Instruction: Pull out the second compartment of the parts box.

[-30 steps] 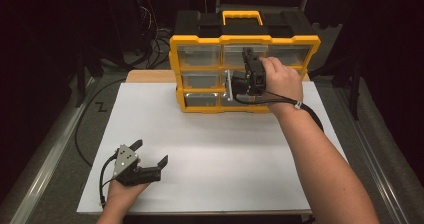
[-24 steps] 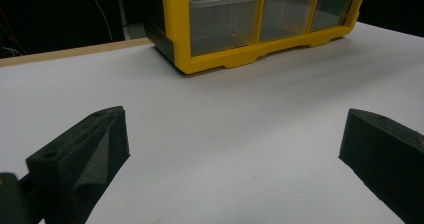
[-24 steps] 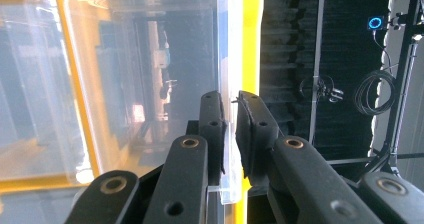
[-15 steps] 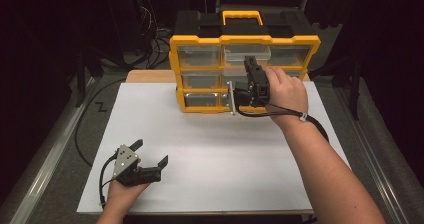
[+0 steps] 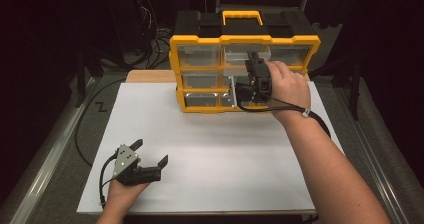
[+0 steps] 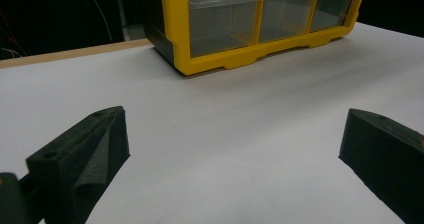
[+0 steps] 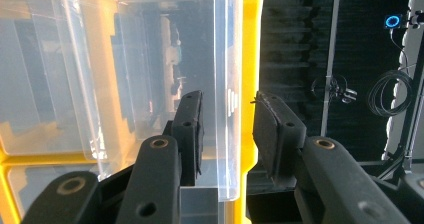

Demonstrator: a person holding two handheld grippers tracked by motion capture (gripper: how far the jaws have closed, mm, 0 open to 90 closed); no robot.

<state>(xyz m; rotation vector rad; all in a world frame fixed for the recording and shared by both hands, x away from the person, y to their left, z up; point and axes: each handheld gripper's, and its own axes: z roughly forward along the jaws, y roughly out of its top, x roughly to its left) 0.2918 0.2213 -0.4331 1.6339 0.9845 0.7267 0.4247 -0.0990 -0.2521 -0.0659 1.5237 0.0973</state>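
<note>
The right claw (image 7: 227,134), its jaws just eased slightly apart, straddles the clear front wall of a drawer (image 7: 222,84) in the yellow organizer (image 5: 245,71), pads off it. The left claw (image 5: 150,154) rests spread wide on the white surface (image 5: 225,154), the organizer well ahead of it.

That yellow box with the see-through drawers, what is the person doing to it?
The person is working at the yellow drawer box at the back of the white table. The right tongs sit at a clear drawer on the box's right side; their jaws have just been opening, with the drawer's front edge between them, no longer squeezed. That drawer sticks out a little. The left tongs rest open on the table, holding nothing.
</note>
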